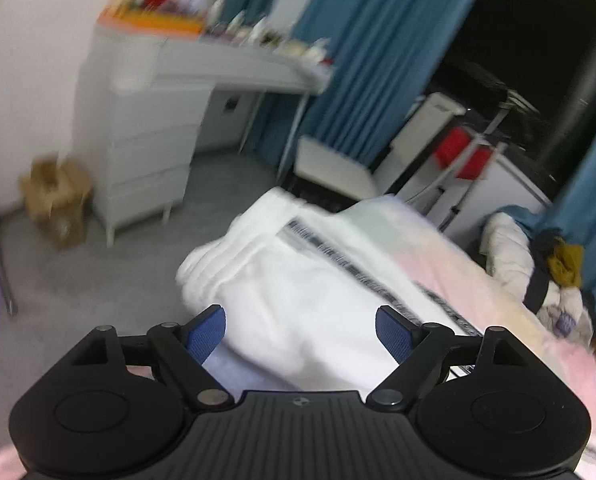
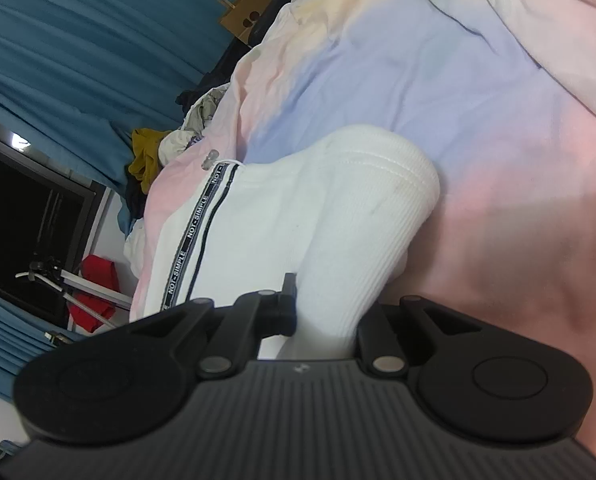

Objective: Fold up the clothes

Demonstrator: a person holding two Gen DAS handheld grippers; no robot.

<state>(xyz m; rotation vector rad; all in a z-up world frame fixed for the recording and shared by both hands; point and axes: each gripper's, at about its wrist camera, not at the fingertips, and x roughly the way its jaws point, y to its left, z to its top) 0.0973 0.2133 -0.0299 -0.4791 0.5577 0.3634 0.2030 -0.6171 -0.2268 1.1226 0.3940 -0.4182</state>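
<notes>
Our right gripper [image 2: 325, 316] pinches the ribbed hem of the white striped sweatpants [image 2: 282, 232], which run away leftward across the pastel bedsheet [image 2: 477, 140]; our left gripper [image 1: 299, 332], spread and empty, hovers over the same garment.

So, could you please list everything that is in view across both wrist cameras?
white garment: one, white with a black lettered stripe, on the bed, ribbed end in the right gripper
bed cover: one, pastel pink, lilac and yellow, under the garment
curtains: blue, by the dark window
drawer unit: one, pale grey, against the wall
desk: one, pale grey, cluttered top
cardboard box: one, brown, on the floor
paper bag: one, brown, beyond the bed
clothes pile: mustard, cream and dark, at the bed's edge
left gripper: black, blue pads, open above the garment
right gripper: black, closed on the garment
</notes>
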